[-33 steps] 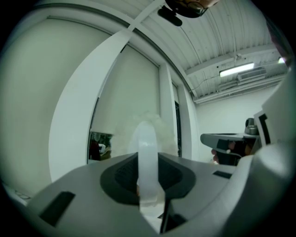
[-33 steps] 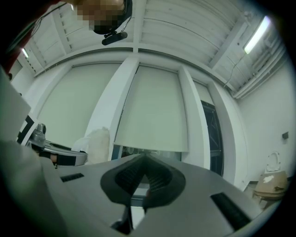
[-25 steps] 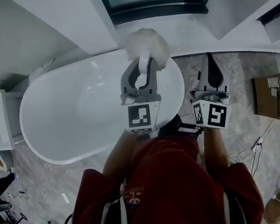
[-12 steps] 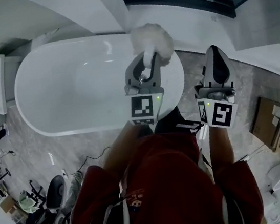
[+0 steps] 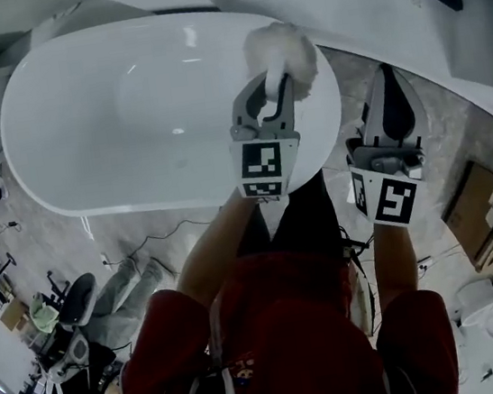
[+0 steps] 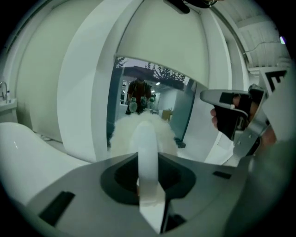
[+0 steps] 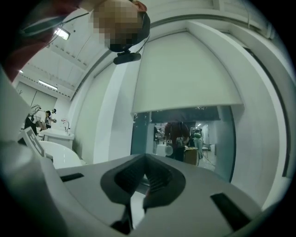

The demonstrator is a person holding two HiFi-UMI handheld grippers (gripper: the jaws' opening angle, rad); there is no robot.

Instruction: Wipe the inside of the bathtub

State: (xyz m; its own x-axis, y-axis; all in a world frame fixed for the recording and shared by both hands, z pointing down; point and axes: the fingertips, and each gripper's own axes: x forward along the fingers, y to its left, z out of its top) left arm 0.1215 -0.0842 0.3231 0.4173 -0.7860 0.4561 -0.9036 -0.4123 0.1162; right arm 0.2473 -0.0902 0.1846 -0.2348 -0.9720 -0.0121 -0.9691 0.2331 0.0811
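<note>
— Where's the duster (image 5: 280, 50)?
— Clamped by its white handle in the left gripper (image 5: 271, 88), fluffy head over one end of the bathtub (image 5: 90, 182).
— And the right gripper (image 5: 387, 81)?
— Jaws together, holding nothing, just outside the tub.

Red shirt (image 5: 282, 323); grey, marker-cubed left gripper (image 5: 273, 83)

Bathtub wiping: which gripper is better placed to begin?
Left. The left gripper is shut on the duster, held over the bathtub end; the right gripper is shut, empty, outside it.
</note>
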